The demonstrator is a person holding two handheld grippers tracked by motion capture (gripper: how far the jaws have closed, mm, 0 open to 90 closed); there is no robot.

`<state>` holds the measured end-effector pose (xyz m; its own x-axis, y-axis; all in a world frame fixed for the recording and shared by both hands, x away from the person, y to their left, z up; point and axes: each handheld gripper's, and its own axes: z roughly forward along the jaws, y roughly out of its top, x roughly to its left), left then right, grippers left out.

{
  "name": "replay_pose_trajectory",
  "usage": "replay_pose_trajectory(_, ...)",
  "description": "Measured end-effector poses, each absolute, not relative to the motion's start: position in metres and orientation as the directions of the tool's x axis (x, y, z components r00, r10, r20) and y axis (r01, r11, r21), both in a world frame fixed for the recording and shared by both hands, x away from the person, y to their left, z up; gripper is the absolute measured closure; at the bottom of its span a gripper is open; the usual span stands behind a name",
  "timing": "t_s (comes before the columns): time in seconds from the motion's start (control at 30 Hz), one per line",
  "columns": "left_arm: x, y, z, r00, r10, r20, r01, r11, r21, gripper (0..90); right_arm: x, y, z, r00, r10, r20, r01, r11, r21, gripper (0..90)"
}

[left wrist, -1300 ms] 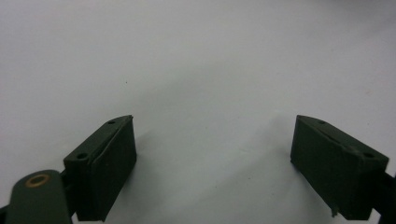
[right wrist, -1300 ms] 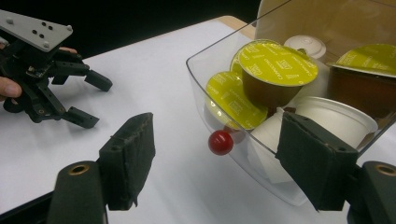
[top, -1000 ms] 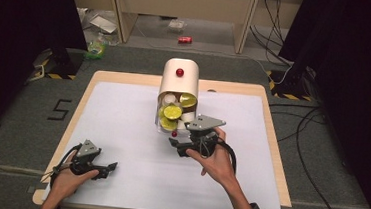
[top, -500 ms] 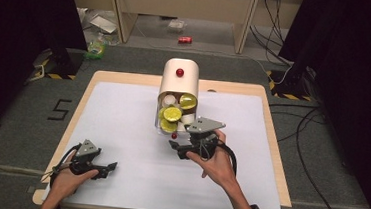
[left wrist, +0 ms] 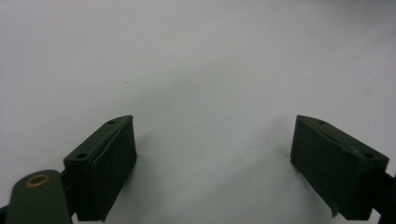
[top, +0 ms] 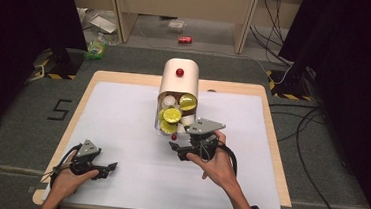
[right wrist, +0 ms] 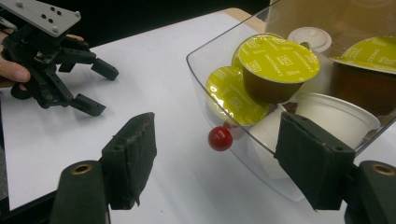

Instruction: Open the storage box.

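A cream capsule dispenser [top: 179, 79] stands at the table's far middle. Its clear drawer [right wrist: 219, 79] is pulled out toward me and holds several yellow-lidded capsules [right wrist: 279, 58] and white capsules [right wrist: 336, 116]. The drawer [top: 163, 125] has a small red knob [right wrist: 220, 138] on its front. My right gripper [top: 176, 151] is right in front of it and open. In the right gripper view the knob sits between the jaws of my right gripper [right wrist: 215, 156], clear of both pads. My left gripper [top: 109, 171] rests open on the white table near the front left, with nothing between the fingers of my left gripper [left wrist: 215, 158].
The white tabletop [top: 121, 124] spreads between the two hands, with a wooden rim around it. A second red knob [top: 179, 72] sits on the dispenser's top. My left gripper [right wrist: 100, 88] also appears at the upper left of the right gripper view.
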<state>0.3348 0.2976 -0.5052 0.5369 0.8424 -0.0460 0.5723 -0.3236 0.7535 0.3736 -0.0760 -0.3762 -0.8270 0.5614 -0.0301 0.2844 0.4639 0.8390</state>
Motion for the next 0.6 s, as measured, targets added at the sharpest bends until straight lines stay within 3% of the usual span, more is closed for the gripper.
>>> replay_pose_trajectory(0.6,0.3348,0.2972,-0.5052,0.538,0.842,-0.041,0.572,-0.329,0.752,13.6,0.3799,-0.0782,-0.3675,-0.800,0.600,-0.024,0.267,0.390,0.881,31.4)
